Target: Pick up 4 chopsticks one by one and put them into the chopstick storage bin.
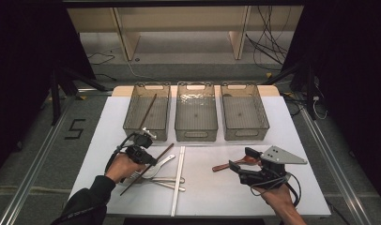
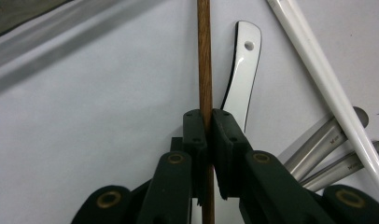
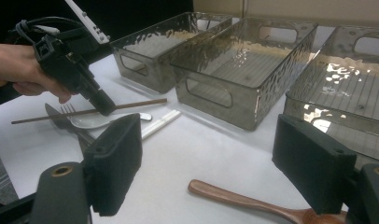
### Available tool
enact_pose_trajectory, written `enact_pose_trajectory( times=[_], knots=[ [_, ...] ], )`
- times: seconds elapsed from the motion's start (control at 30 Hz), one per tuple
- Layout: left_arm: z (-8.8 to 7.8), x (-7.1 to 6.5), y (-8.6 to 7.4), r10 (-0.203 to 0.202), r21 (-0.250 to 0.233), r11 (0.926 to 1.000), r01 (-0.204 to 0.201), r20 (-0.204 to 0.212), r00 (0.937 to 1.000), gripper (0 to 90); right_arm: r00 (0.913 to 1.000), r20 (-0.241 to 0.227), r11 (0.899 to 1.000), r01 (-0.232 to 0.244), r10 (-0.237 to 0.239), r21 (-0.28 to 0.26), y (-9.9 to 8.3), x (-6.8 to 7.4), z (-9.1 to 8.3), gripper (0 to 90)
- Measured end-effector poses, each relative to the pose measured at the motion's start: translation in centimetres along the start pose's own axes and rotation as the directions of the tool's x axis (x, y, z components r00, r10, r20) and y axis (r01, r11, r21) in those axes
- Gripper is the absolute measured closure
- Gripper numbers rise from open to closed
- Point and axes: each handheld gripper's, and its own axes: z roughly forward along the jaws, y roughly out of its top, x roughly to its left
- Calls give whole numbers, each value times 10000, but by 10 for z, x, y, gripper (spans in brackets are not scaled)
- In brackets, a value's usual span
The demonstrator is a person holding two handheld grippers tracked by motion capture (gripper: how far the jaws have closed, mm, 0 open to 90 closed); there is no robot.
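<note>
Where white spoon lies, left hand-held gripper clamps brown chopstick — right hand-held gripper open.

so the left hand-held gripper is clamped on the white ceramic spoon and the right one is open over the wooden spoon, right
Not quite. In the left gripper view the left hand-held gripper is clamped on the thin brown wooden chopstick; the white ceramic spoon lies beside it. The right hand-held gripper is open over the brown wooden spoon.
</note>
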Motion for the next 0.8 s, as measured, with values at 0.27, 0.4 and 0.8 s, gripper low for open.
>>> enact_pose_trajectory(
  times=[0.27, 0.4, 0.8],
  knots=[
    [-17, 2, 2, 183, -461, 9988, -181, 40, 9998, 841, 10000, 0, 10000, -3, 3, -11, 0, 0, 0, 249],
    [-27, 2, 2, 231, -876, 9959, -225, 48, 9997, 841, 10000, -5, 10000, -2, 2, -18, 0, 0, -1, 249],
    [-40, -1, 6, 388, -1343, 9903, -341, 320, 9987, 841, 10000, 0, 10000, -20, 20, -23, 0, 0, -1, 249]
  ],
)
